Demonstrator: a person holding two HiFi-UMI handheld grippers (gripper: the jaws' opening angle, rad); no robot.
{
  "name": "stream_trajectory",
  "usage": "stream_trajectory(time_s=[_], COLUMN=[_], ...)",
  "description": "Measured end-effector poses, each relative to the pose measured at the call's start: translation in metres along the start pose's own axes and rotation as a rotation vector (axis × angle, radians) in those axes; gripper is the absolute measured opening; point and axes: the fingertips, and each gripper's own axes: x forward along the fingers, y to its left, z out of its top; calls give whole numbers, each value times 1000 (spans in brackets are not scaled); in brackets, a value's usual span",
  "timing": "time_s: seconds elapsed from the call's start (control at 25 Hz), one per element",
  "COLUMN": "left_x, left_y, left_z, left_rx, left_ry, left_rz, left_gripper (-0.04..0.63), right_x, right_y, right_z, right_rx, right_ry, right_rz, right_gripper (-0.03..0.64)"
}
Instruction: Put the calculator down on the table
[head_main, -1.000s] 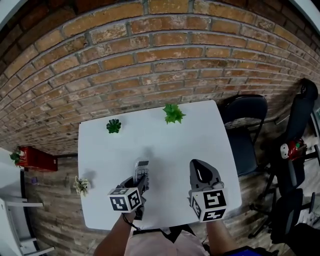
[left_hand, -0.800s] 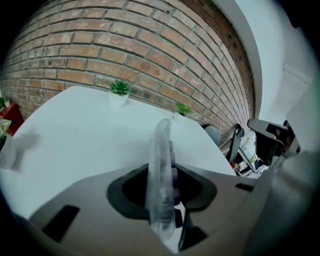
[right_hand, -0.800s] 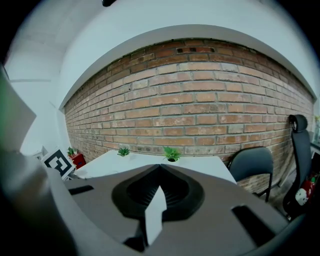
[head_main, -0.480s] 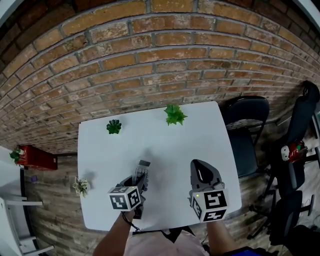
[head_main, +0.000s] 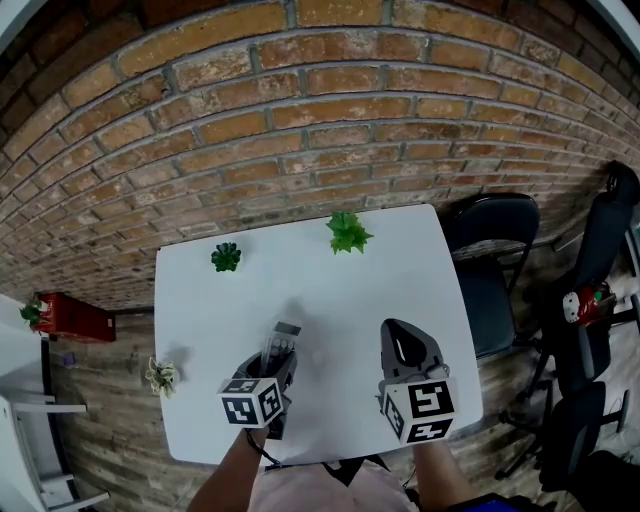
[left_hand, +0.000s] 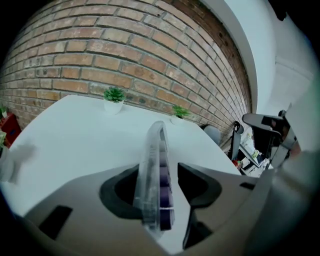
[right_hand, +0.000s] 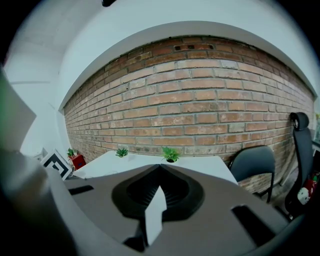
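A slim clear calculator (head_main: 282, 342) with purple keys (left_hand: 164, 186) stands on its edge between the jaws of my left gripper (head_main: 280, 358), over the white table (head_main: 350, 290) near its front edge. In the left gripper view the jaws of the left gripper (left_hand: 160, 169) have just been opening. A gap shows between the calculator and the right jaw, and the left jaw lies close to its back. My right gripper (head_main: 395, 328) hovers to the right of it, jaws together with nothing in them (right_hand: 160, 166).
Two small potted plants (head_main: 226, 257) (head_main: 347, 231) stand at the table's far edge, in front of a brick wall. A black chair (head_main: 495, 255) stands right of the table. A red box (head_main: 70, 318) and another small plant (head_main: 160, 373) are on the floor to the left.
The left gripper's jaws have spread slightly around the calculator, which now sits a little lower between them. Both hands have stayed where they were.
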Motion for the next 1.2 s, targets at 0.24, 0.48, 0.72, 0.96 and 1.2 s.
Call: stream_trajectory(time_s=[0.24, 0.48, 0.72, 0.96, 1.2], left_x=[1, 2, 2, 3, 4], left_y=[3, 6, 9, 16, 19], left_z=[0, -1, -2, -7, -12], left_rx=[16, 33, 87, 109, 111], left_ry=[-6, -5, 4, 18, 25], left_rz=[12, 16, 38, 71, 78], left_gripper=[245, 256, 270, 291, 307], right_x=[2, 1, 1, 0, -2], right_y=[0, 2, 4, 5, 4], right_z=[0, -2, -2, -3, -3], right_rx=[10, 10, 8, 6, 6], right_ry=[3, 5, 6, 8, 10], right_rz=[3, 0, 0, -2, -6], right_gripper=[3, 3, 3, 3, 3])
